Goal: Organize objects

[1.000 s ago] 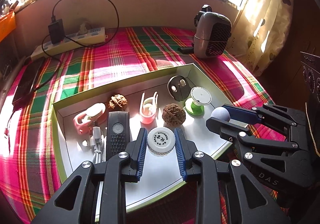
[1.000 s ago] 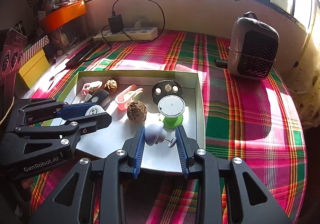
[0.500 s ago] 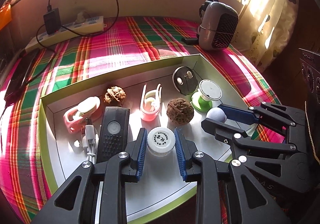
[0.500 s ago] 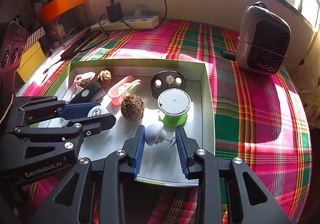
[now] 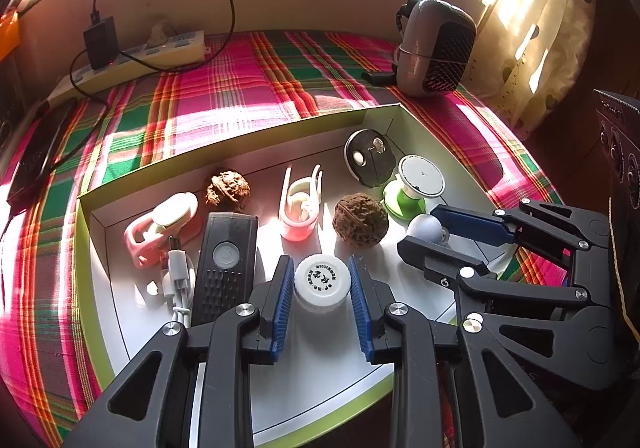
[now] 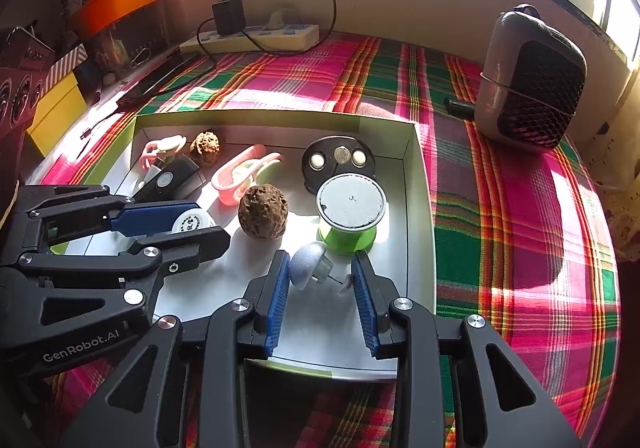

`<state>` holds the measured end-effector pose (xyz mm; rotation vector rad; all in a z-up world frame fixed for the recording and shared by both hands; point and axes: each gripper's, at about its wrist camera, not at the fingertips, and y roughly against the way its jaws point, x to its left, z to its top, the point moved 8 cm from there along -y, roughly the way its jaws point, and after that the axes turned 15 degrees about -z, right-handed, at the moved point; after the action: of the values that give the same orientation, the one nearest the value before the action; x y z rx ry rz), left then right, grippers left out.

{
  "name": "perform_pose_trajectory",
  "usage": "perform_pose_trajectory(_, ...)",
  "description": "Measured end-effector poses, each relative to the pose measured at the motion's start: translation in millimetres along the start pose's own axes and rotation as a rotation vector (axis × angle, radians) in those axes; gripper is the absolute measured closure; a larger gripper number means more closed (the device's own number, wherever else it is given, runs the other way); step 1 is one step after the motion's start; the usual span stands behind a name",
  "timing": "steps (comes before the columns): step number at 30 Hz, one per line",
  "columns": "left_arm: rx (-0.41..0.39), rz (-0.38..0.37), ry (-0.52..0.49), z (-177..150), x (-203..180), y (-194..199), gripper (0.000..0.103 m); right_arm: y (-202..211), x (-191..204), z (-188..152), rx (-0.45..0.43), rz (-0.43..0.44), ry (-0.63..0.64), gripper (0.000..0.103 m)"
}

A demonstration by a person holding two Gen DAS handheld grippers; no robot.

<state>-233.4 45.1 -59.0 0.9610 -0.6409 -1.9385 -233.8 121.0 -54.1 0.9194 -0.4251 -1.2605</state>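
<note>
A white-floored, green-rimmed tray [image 5: 240,132] [image 6: 420,188] lies on the plaid cloth. My left gripper [image 5: 320,262] [image 6: 208,224] reaches into its near side. A white screw cap [image 5: 322,282] [image 6: 192,222] stands on the tray floor between the blue pads, which still lie against its sides as the jaws are opening. My right gripper [image 6: 321,256] [image 5: 420,228] straddles a small grey dome-headed pin [image 6: 308,264] [image 5: 424,228] lying on the floor. Its jaws are opening; the dome leans on the left pad and the clear end sits just off the right one.
The tray also holds two walnuts [image 5: 362,224] [image 5: 228,190], a green spool [image 5: 416,188], a black disc [image 5: 370,162], two pink clips [image 5: 300,208] [image 5: 160,228], a black remote [image 5: 226,268] and a white cable [image 5: 178,280]. A heater [image 5: 436,48] and power strip [image 5: 160,52] stand behind.
Both grippers have sunk slightly toward the tray, so its contents look nearer. The cap and the pin remain between the pads, and the gap at the pin has widened a little.
</note>
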Motion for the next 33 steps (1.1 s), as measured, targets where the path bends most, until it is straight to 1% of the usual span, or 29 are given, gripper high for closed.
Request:
perform_pose_trajectory(3,-0.001,0.007,0.003,0.1,0.4,-0.3,0.076,1.0,-2.1,0.7,-0.007,-0.004,-0.011,0.062)
perform_pose_trajectory(7,-0.011,0.014,0.004,0.2,-1.2,2.6,0.075,2.4,-2.4,1.0,-0.012,-0.012,-0.016,0.059)
perform_pose_trajectory(14,-0.060,0.030,0.015,-4.9,-4.9,24.8,0.074,13.9,-7.4,-0.4,-0.036,-0.017,-0.046,0.059)
perform_pose_trajectory(19,-0.115,0.077,0.031,-13.1,-5.8,46.3,0.074,28.3,-14.1,-4.1,-0.067,-0.025,-0.076,0.059)
perform_pose_trajectory(23,-0.151,0.085,0.062,-23.8,-6.4,64.5,0.074,46.3,-17.9,-7.8,-0.103,-0.026,-0.093,0.059)
perform_pose_trajectory(26,-0.178,0.127,0.062,-33.2,-6.9,78.6,0.074,57.5,-20.5,-12.2,-0.120,-0.036,-0.103,0.059)
perform_pose_trajectory(29,-0.195,0.138,0.086,-47.2,-6.1,90.3,0.074,69.0,-22.8,-18.7,-0.136,-0.036,-0.112,0.059)
perform_pose_trajectory(33,-0.203,0.191,0.088,-66.8,-4.9,102.2,0.074,75.1,-23.4,-30.8,-0.131,-0.040,-0.116,0.059)
